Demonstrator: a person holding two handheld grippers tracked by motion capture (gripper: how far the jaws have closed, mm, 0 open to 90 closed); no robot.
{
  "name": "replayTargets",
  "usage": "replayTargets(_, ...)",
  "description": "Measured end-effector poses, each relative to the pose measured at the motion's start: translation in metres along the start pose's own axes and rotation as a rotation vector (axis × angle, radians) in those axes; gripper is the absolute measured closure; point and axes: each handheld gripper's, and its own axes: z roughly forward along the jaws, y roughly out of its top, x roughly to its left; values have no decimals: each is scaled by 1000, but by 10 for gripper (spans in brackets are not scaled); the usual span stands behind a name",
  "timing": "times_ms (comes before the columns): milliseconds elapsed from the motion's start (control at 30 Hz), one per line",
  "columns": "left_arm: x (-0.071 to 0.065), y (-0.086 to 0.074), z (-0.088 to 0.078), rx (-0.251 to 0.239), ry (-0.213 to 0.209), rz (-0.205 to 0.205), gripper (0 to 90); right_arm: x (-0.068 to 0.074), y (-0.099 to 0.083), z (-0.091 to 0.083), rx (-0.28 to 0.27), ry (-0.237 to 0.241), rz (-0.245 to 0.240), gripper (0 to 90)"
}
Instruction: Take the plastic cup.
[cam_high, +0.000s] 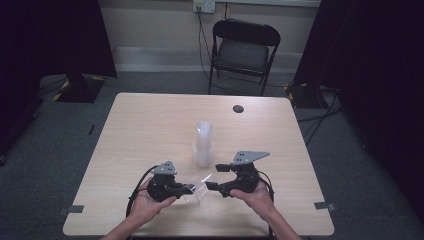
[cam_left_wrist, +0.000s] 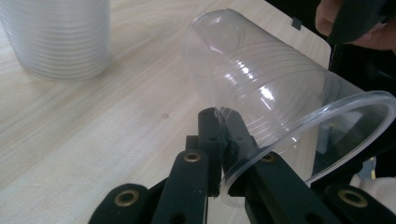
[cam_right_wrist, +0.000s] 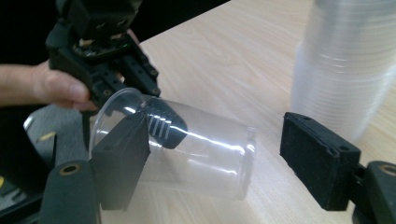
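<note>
while the left gripper (cam_high: 187, 188) pinches the rim of a clear plastic cup (cam_high: 201, 187), that cup lies on its side over the near middle of the wooden table (cam_high: 150, 125), open mouth toward the left hand (cam_high: 145, 202), base toward the right. one left jaw sits inside the mouth, the other outside, clamped tight on the wall. the right gripper (cam_high: 215, 176) hovers just beside the cup's base, jaws apart with nothing pressed between them; the cup's base end sits in the gap, clear of the far pad. a stack of clear cups (cam_high: 203, 143) stands upright just beyond, near the table's centre.
</note>
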Motion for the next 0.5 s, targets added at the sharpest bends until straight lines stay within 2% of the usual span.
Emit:
replayTargets(167, 1, 0, 2, 35, -24, -23, 886, 7, -1, 3, 39, 35, -80, 252)
replayTargets(300, 2, 0, 4, 56, -48, -39, 886, 13, -1, 6, 68, 47, -148, 230)
replayTargets(500, 6, -1, 5, 81, -86, -72, 886, 19, -2, 14, 120, 65, -216, 207)
